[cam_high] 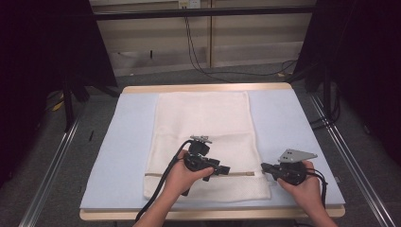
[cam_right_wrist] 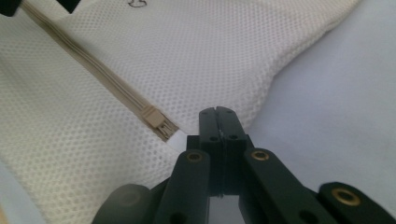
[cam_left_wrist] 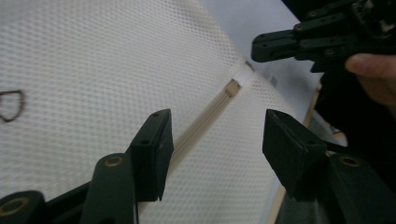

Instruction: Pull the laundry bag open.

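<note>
Your hands sit at the near edge, over the blue mat (cam_high: 283,118). On it the mesh laundry bag (cam_high: 203,123) lies lengthwise away from you, its zipper (cam_high: 239,174) running crosswise. Your right gripper (cam_high: 265,167) is clenched on the bag's corner; your left gripper (cam_high: 226,170) stands released astride the zipper.

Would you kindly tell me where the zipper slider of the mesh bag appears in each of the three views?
High view: the zipper slider sits low and right of centre, near the bag's right edge.
Left gripper view: upper right of centre, beyond the open jaws.
Right gripper view: just left of the shut jaws, below centre.
Shared landmark: the beige zipper line running across the mesh bag.
</note>
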### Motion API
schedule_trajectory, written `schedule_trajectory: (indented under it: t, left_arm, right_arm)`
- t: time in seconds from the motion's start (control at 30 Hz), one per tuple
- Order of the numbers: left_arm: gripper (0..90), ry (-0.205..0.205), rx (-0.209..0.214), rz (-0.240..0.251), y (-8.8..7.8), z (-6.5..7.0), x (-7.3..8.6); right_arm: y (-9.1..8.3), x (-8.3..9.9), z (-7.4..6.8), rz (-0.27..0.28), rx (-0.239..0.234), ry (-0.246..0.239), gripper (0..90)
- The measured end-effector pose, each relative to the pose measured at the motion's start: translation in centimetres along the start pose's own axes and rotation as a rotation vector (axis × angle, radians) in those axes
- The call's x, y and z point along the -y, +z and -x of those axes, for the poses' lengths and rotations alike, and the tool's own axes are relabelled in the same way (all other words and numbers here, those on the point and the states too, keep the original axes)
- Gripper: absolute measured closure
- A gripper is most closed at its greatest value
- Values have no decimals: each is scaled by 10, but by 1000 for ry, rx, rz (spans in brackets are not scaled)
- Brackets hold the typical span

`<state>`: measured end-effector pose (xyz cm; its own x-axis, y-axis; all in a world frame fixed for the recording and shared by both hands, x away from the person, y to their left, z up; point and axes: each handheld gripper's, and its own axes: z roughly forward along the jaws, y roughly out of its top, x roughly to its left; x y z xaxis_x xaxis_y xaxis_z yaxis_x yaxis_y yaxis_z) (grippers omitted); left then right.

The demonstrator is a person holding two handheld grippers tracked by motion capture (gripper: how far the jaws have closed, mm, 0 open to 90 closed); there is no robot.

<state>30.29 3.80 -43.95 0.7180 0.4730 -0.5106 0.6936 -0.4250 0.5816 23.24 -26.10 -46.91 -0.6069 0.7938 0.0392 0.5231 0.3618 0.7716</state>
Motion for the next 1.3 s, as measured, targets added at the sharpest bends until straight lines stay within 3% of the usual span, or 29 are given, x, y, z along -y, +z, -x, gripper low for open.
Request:
schedule_trajectory:
  t: [0.03,0.13,0.17,0.2,0.27,0.37,0.63,0.73,0.83,0.93,0.97,1.07,1.17,1.3]
  left_arm:
    - [476,5,3,-12,2,1,-1]
    - [497,-57,42,-19,9,2,-3]
    - [498,-56,33,-19,11,3,-3]
    - [515,-80,29,-15,14,5,-4]
    - [560,-76,26,-44,18,5,-4]
    - [581,-113,49,-62,27,8,-6]
    - [583,-144,39,-70,48,12,-9]
    - [584,-127,29,-77,52,11,-10]
    - [589,-164,21,-74,62,12,-10]
    - [607,-175,23,-69,65,11,-10]
    - [613,-180,20,-75,67,11,-11]
    - [613,-180,23,-72,72,13,-13]
    - [629,-192,8,-79,74,13,-13]
    - [653,-210,6,-78,76,12,-14]
  right_arm:
    - [0,1,1,0,15,-3,900]
    - [3,2,4,-17,60,-12,900]
    - [4,3,5,-25,76,-19,900]
    - [5,3,5,-32,70,-4,900]
    - [8,4,5,-37,35,13,900]
    - [9,5,2,-49,37,3,900]
    - [7,2,-2,-34,27,-17,900]
    - [7,2,-2,-36,26,-16,900]
    - [6,1,-3,-22,11,-24,900]
    - [6,0,-7,-27,3,-42,900]
    - [7,0,-9,-41,15,-68,900]
    - [8,0,-8,-45,8,-61,900]
    - [5,-2,-8,-14,-5,-46,900]
    - [12,1,-11,-53,-18,-70,900]
